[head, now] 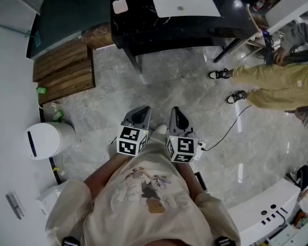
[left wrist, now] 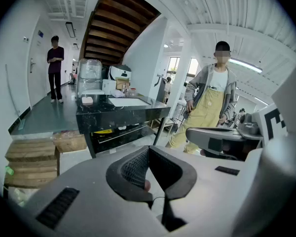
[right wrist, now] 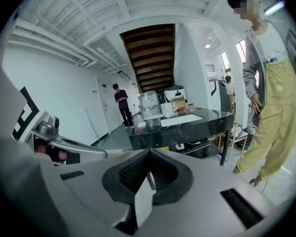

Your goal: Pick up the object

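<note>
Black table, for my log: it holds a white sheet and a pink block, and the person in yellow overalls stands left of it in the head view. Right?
No: head view shows the person in yellow overalls right of the black table, which does hold the white sheet and pink block.

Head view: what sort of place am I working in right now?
Probably an open office or workshop lobby: polished stone floor, a black table, and a wooden staircase rising overhead.
</note>
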`<state>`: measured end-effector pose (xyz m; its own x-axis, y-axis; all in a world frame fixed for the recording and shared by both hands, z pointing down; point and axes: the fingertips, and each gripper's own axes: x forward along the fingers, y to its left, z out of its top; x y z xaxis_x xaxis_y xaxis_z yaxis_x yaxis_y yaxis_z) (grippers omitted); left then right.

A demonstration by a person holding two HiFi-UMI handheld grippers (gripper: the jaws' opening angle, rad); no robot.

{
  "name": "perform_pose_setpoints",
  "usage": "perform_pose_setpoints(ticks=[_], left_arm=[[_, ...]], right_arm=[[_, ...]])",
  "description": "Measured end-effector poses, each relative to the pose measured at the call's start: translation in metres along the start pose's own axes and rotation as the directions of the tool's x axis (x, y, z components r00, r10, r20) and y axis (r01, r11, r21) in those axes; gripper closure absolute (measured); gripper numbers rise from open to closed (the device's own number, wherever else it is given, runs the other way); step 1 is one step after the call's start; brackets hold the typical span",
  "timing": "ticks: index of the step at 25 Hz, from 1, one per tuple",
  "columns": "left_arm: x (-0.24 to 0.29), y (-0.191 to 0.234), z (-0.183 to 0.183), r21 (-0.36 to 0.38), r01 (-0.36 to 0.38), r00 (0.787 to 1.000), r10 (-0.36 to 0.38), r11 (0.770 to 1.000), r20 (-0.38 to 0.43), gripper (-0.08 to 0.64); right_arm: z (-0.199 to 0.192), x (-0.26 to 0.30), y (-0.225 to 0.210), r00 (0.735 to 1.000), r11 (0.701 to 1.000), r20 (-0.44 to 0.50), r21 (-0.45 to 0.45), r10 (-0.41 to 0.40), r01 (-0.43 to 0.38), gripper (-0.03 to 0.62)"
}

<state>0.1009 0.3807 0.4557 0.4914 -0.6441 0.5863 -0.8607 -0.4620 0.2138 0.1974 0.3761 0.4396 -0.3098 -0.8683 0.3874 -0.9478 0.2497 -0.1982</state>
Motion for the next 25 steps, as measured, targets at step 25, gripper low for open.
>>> perform_pose_setpoints(ticks=[25], left_arm=[[0.011,-0.018,-0.005,0.028,-0.007,0.999,0.008,1.000,-0.031,0.546]], right_arm=[[-0.011,-0.004,-0.005,0.999,0.998,0.006,0.051,0.043,-0.044,0.575]])
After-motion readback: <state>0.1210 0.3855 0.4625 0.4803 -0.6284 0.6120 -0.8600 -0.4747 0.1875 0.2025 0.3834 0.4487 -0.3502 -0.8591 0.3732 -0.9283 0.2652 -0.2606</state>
